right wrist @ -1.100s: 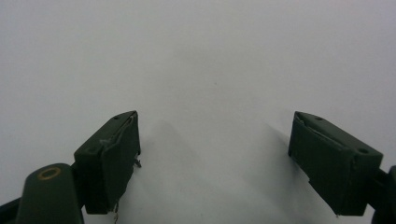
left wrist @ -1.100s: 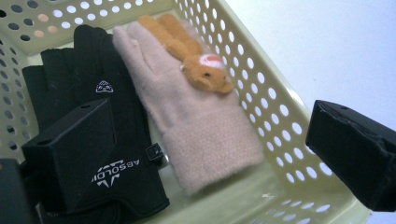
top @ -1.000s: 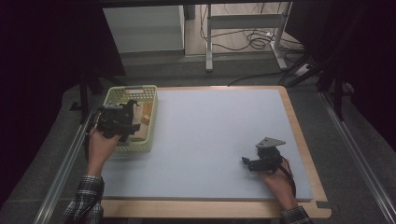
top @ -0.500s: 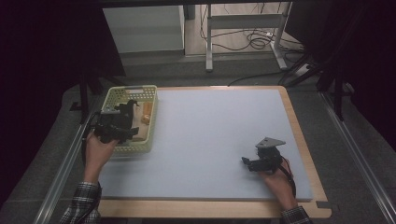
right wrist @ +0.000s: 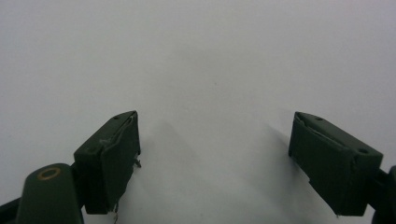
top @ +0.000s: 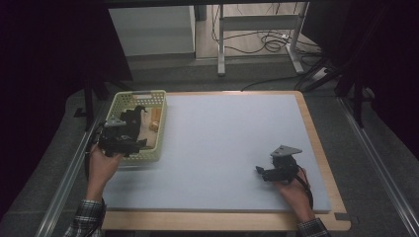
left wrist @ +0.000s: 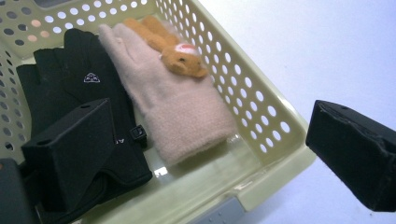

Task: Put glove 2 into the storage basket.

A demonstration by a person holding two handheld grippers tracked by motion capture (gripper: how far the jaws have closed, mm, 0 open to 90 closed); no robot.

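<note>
A pale yellow-green perforated basket (top: 159, 128) (left wrist: 261, 100) sits at the left edge of the blue mat. Inside lie a black glove (left wrist: 70, 88) (top: 132, 118), a pink knitted glove (left wrist: 173, 107) and a small orange plush bear (left wrist: 175, 53) (top: 154, 120) resting on the pink glove. My left gripper (top: 123, 140) (left wrist: 205, 154) hovers over the basket's near end, open, one jaw above the black glove and the other outside the basket's rim. My right gripper (top: 264, 173) (right wrist: 215, 158) rests low over the bare mat at the front right, open, with nothing between its jaws.
The blue mat (top: 232, 143) lies on a wooden board (top: 217, 221) with a raised edge. Metal rails (top: 64, 182) run along both sides of the table. A table frame and cables (top: 267, 42) stand on the floor beyond.
The left hand and its gripper have drawn back toward the near end of the basket and lowered slightly. The right gripper has stayed still.
</note>
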